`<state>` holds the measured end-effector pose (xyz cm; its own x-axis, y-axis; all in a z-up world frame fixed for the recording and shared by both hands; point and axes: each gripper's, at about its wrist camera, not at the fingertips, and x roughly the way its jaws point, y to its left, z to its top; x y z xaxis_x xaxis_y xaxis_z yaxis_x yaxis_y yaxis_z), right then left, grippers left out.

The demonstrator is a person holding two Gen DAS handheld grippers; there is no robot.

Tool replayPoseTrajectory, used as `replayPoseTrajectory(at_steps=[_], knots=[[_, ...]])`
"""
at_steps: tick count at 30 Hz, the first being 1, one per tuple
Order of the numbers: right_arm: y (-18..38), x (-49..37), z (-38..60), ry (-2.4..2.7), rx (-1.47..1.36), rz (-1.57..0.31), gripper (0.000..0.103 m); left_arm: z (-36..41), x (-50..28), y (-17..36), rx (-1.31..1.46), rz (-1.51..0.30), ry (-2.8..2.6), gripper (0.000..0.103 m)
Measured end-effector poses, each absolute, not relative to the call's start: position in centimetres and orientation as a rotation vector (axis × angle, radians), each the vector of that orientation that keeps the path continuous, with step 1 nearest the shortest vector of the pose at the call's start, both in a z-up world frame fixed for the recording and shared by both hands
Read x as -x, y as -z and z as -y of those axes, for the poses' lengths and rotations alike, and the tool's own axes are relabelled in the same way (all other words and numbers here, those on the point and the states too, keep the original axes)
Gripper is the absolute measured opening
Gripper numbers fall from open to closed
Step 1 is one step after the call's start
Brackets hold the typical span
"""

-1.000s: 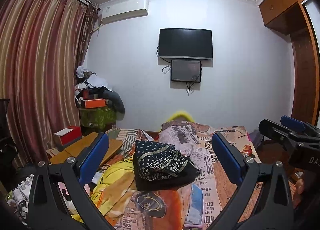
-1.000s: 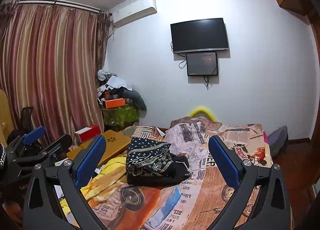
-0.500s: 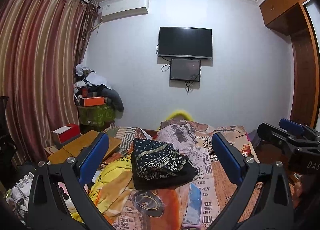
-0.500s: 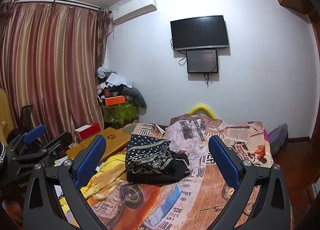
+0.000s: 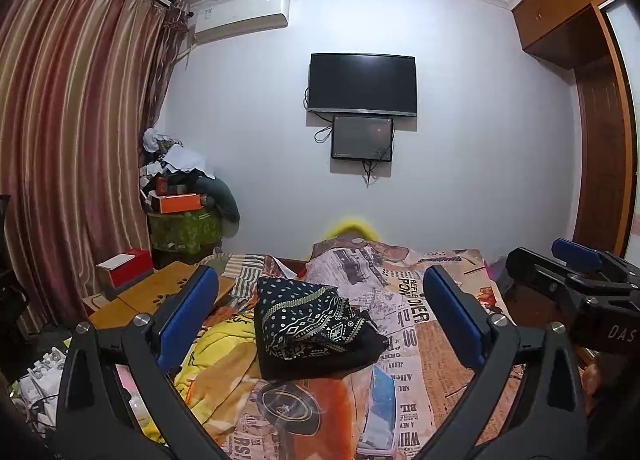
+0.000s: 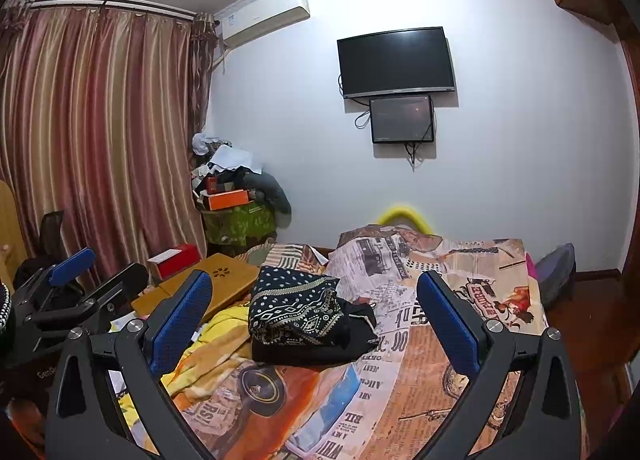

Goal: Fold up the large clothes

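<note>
one dark patterned garment [image 5: 308,324] folded on the bed [image 5: 416,340]; yellow cloth [image 5: 208,372] at left unfolded; both fingers [image 5: 192,308] spread wide, holding nothing.

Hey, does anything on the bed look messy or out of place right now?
Yes. A crumpled yellow garment lies bunched at the bed's left edge, unfolded, beside the patterned dark clothes that sit in a loose folded stack. Both grippers are open and hold nothing.

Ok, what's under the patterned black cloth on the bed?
The patterned cloth lies on a plain black garment, which rests on the newspaper-print bedspread. Anything between the layers is covered.
</note>
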<state>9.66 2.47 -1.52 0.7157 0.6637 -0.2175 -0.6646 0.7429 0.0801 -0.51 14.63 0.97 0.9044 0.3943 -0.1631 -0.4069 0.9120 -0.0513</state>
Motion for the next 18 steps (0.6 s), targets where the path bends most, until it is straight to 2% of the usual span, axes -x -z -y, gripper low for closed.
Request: replayPoseTrajectory(at_steps=[18], knots=[[1.72,-10.17,-2.34,-0.725,-0.002,-0.251,0.102,-14.48,-0.33,-0.79,0.127,-0.174,-0.368,0.103]])
